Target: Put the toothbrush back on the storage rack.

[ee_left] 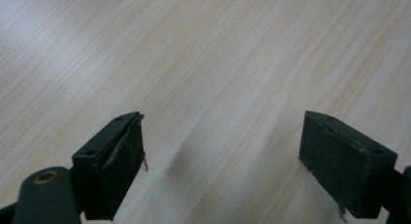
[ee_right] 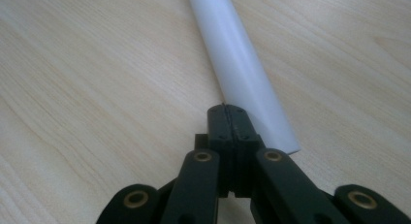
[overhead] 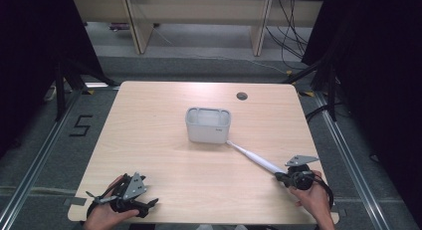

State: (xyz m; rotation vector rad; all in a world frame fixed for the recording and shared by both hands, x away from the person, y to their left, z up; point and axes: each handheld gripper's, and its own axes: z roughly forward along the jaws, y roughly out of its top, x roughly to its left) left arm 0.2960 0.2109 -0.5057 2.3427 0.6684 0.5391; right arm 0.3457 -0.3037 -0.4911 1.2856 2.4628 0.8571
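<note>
A long white wand (overhead: 254, 158) lies slanted on the wooden table (overhead: 149, 140), its thin tip touching a white open-topped box (overhead: 208, 124) near the middle. My right gripper (overhead: 279, 176) sits at the wand's thick near end at the table's right front. In the right gripper view its jaws are pressed together, and my right gripper (ee_right: 228, 110) has nothing between them; the wand (ee_right: 242, 69) lies just to their right on the wood. My left gripper (overhead: 127, 200) rests at the left front corner. In the left gripper view my left gripper (ee_left: 223, 156) stands wide open over bare wood.
A round cable hole (overhead: 242, 96) sits in the table's far right part. Beyond the far edge are desk legs and loose cables on the floor. A floor mark reading 5 (overhead: 81, 125) lies to the table's left.
</note>
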